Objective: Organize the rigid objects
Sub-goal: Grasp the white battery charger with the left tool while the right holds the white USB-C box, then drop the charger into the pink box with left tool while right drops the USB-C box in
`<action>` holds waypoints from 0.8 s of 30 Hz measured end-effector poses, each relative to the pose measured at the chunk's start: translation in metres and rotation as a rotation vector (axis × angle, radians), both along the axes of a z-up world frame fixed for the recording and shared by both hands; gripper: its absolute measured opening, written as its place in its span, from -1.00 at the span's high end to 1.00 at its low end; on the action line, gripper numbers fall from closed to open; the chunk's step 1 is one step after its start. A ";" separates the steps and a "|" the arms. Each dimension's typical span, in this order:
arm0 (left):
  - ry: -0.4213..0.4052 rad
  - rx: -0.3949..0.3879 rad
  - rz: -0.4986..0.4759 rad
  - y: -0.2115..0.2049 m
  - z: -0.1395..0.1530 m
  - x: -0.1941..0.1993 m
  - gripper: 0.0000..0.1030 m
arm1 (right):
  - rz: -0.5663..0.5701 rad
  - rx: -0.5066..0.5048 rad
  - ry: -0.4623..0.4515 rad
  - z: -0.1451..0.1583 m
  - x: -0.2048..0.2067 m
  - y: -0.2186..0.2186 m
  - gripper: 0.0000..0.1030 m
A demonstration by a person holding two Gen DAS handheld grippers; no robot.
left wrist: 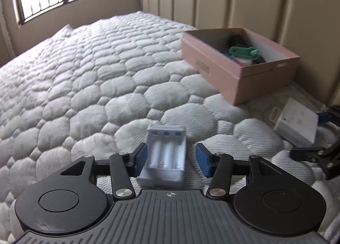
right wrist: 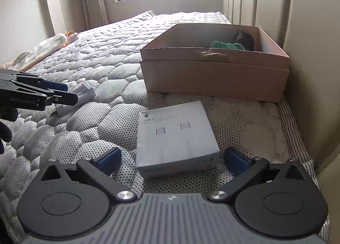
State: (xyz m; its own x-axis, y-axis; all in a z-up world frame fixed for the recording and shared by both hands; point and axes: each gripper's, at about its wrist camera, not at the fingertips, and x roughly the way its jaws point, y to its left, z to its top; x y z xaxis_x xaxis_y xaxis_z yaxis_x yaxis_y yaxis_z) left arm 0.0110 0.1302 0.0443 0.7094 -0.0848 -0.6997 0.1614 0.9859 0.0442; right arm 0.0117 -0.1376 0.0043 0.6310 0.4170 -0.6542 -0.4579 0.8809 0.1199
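Two items remain on the bed (left wrist: 85, 74), a battery charger (left wrist: 163, 157) between the spread left tool (left wrist: 172, 158) and a white box (right wrist: 176, 137) between the spread right tool (right wrist: 174, 159), while the cardboard box (right wrist: 212, 82) already holds a green clip (right wrist: 225, 45).

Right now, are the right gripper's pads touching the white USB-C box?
Apart. In the right wrist view the right gripper stands open around the white USB-C box, with mattress visible between each blue pad and the box's sides.

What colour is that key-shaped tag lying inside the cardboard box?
The key tag is green, clearest in the left wrist view, in the pink box.
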 end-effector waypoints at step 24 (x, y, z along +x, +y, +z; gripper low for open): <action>0.032 -0.127 0.030 0.014 -0.014 -0.002 -0.03 | 0.028 0.004 -0.003 0.018 -0.001 -0.002 -0.99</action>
State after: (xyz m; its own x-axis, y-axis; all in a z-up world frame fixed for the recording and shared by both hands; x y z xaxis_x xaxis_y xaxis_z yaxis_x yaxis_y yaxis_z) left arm 0.0092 0.1440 0.0300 0.6908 -0.1529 -0.7067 0.1311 0.9877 -0.0856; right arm 0.0105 -0.1393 0.0219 0.6207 0.4372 -0.6508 -0.4832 0.8670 0.1216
